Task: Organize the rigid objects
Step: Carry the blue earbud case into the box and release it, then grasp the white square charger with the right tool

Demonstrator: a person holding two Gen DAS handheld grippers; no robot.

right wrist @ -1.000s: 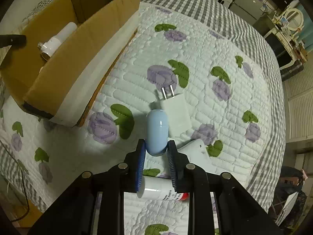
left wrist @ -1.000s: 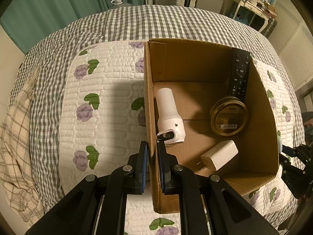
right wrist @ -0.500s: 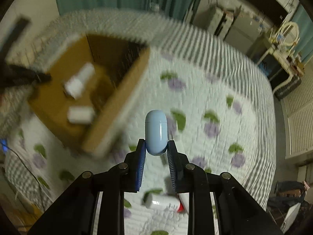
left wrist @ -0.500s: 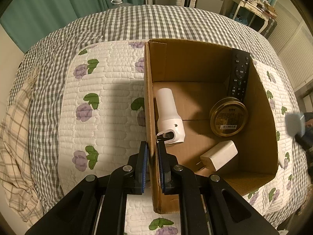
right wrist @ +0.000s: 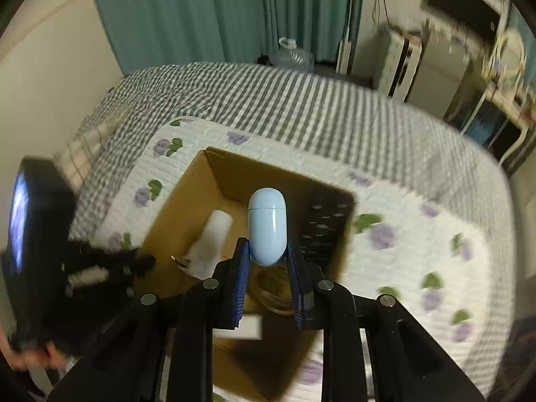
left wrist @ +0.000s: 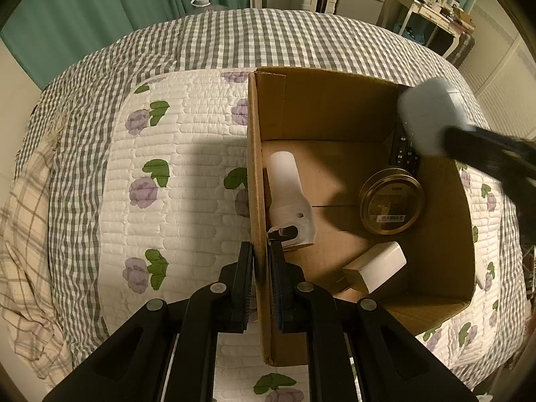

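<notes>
My left tongs [left wrist: 259, 284] still pinch the left wall of the cardboard box [left wrist: 256, 174] on the bed [left wrist: 187, 154], pressed close on the thin card to keep the box from sliding. Inside the box lie a white hair-dryer-like tool [left wrist: 289, 201], a white charger block [left wrist: 378, 269], a round gold tin [left wrist: 391, 199] and a black remote [left wrist: 403, 154] leaning on the right wall. A second ago my right tongs [right wrist: 267, 261] were low over the quilt, lifting the pale blue pill-shaped case [right wrist: 267, 226]. Now they are above the open box, so I think only the drop is left. They squeeze the bottom of the case, open just as wide as it is.
</notes>
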